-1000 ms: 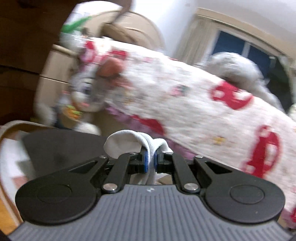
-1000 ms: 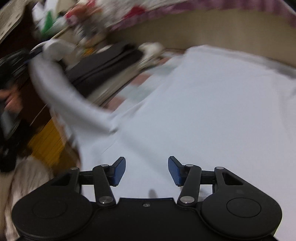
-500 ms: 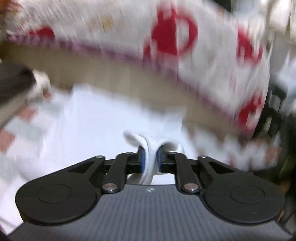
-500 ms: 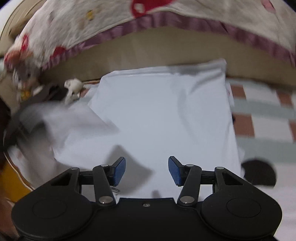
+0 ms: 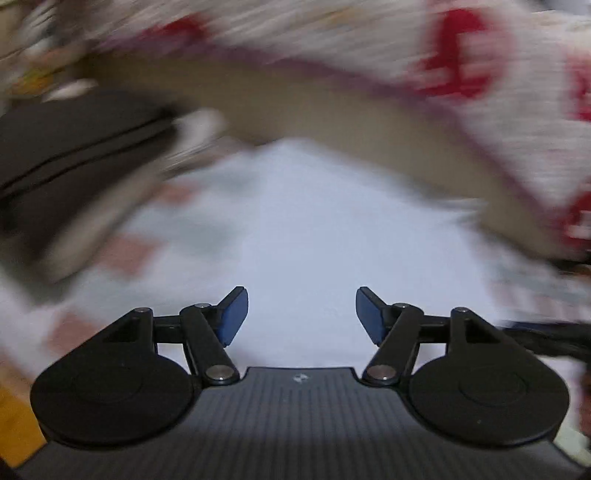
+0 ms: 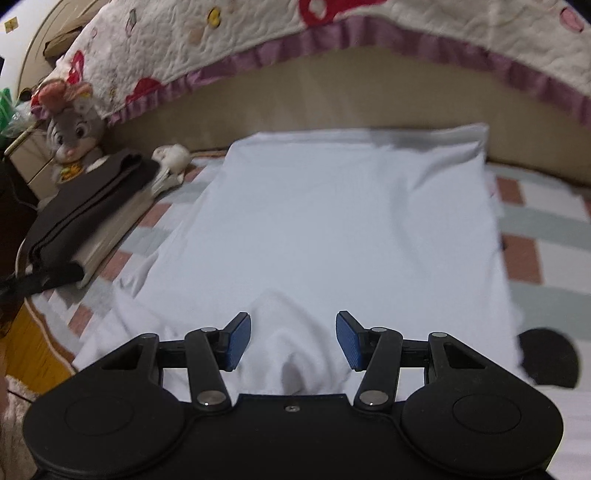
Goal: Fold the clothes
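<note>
While the left gripper (image 5: 302, 314) swings over the mat, its jaws have just been opening and nothing sits between the blue pads (image 5: 232, 317) now, only white cloth lying beyond them. That view is badly smeared, so I can only say the shirt (image 6: 351, 221) seems to lie straight ahead at 12 o'clock from there. Over on the right wrist view things are sharp: the shirt lies flat on the checked mat (image 6: 546, 229) as a long rectangle, its sides apparently turned in, its far edge against the bed base (image 6: 369, 88) at 12 o'clock. The right gripper (image 6: 293, 341) stands released too, pads apart, with a raised bunch (image 6: 280, 332) of the near cloth poking up between them untouched. So, my call: side folds look done, the near end is still rumpled, and the lengthwise fold remains. At 9 to 10 o'clock a dark folded pile (image 6: 85, 206) sits well clear of the shirt, likely finished work, with a plush rabbit (image 6: 72, 129) behind it. Quilt (image 6: 258, 33) hangs over the bed at the top.
</note>
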Demonstrator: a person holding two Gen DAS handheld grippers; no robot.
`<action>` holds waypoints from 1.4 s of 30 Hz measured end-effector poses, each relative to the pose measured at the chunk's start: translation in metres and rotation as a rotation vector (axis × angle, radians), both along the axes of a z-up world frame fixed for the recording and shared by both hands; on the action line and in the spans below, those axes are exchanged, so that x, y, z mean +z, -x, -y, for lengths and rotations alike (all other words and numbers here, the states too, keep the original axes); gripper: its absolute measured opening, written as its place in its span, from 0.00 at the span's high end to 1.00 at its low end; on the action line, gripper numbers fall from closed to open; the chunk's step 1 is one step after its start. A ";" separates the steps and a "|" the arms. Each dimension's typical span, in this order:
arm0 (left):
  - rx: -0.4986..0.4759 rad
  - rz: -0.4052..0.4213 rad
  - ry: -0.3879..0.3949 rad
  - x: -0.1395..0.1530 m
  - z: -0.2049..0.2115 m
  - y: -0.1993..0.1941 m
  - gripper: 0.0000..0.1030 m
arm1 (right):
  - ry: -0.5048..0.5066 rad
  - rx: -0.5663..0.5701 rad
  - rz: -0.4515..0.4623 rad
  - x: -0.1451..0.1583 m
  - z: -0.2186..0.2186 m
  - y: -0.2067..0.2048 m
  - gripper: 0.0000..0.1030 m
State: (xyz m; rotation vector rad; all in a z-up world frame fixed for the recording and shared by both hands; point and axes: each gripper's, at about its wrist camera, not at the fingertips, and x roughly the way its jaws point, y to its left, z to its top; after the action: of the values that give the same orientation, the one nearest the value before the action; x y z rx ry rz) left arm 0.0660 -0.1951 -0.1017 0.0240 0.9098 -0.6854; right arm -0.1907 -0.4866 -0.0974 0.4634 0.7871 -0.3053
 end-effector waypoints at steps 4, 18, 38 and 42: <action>0.126 -0.197 -0.040 -0.044 -0.016 -0.035 0.38 | 0.065 0.155 -0.052 -0.019 -0.029 -0.033 0.34; 0.127 -0.180 -0.154 -0.069 -0.009 -0.033 0.37 | 0.110 0.014 0.148 0.010 -0.001 0.043 0.98; -0.136 -0.067 -0.296 -0.061 -0.005 0.005 0.93 | 0.007 -0.027 -0.006 -0.031 0.052 0.086 0.53; -0.174 0.060 -0.259 -0.031 -0.018 0.030 0.92 | 0.070 0.068 -0.105 -0.064 0.062 0.053 0.53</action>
State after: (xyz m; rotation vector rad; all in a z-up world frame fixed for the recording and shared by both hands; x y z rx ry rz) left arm 0.0363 -0.1766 -0.1323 0.3560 0.9409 -0.7195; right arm -0.2433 -0.5488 -0.1614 0.3556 0.8898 -0.2948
